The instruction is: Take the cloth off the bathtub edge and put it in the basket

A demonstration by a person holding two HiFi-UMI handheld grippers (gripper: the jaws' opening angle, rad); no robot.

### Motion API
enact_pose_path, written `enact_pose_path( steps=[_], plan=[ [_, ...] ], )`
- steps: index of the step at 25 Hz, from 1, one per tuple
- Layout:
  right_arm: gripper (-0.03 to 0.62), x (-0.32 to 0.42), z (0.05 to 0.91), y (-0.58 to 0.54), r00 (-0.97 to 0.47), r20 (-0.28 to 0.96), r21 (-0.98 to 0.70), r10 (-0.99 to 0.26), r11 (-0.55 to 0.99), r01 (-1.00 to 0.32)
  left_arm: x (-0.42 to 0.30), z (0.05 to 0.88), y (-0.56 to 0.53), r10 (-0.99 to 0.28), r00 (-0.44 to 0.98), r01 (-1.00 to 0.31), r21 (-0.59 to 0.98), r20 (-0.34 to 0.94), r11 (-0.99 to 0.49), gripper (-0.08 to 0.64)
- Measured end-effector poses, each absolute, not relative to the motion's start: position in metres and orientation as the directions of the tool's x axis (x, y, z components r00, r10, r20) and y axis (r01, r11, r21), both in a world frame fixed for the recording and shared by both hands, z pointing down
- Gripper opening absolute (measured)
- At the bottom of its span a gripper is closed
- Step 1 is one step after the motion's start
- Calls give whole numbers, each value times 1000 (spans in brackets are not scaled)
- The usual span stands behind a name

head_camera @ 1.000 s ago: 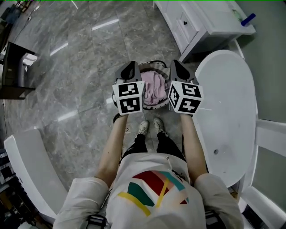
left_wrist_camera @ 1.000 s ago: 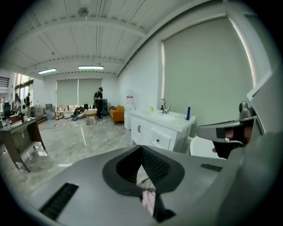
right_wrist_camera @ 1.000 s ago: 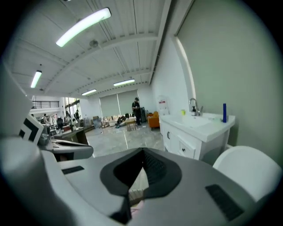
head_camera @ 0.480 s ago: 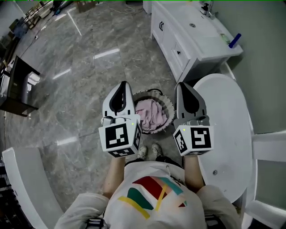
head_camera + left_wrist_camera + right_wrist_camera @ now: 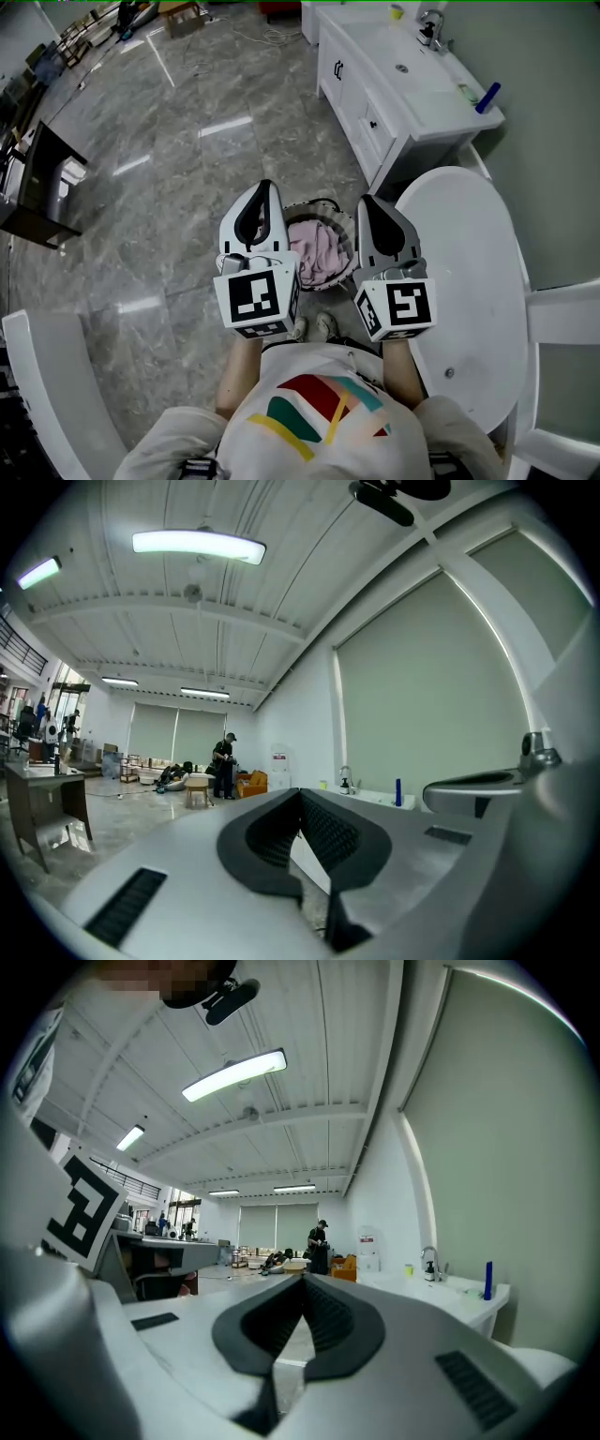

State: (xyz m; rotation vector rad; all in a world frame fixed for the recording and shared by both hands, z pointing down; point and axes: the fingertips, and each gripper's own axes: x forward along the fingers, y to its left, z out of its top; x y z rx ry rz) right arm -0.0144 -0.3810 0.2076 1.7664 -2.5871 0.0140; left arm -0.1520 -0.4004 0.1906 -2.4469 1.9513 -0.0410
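You are standing on a shiny grey floor [image 5: 169,187], with a white bathtub [image 5: 469,262] at your right. The pink cloth [image 5: 314,251] is lying in the basket [image 5: 314,202] by your feet. Your left gripper [image 5: 264,187] and right gripper [image 5: 367,202] are pressing their fingers together, empty.

A polished grey marble-patterned tile floor [image 5: 187,169] reflected pale streaks of light and stretched far back into a large open hall. A white vanity cabinet with drawers and an inset sink [image 5: 412,89] stood against a plain pale grey-green wall [image 5: 553,122], with a chrome tap [image 5: 431,26] and an upright blue bottle [image 5: 487,97] on its top. A dark desk [image 5: 42,183] stood well apart at the left. Overhead, a long fluorescent tube lamp [image 5: 199,544] glowed on the white ribbed ceiling [image 5: 234,621]. Pale roller blinds [image 5: 173,735] covered the far windows, where a distant person [image 5: 223,766] stood.
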Motion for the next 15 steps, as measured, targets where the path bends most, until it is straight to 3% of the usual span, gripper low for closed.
enact_pose_path(
  steps=[15],
  plan=[
    [12,-27,205,-365,-362,24,45,-932,363,-931,-165,192,-384,-978,206,-977,-48,18,-207,20]
  ],
)
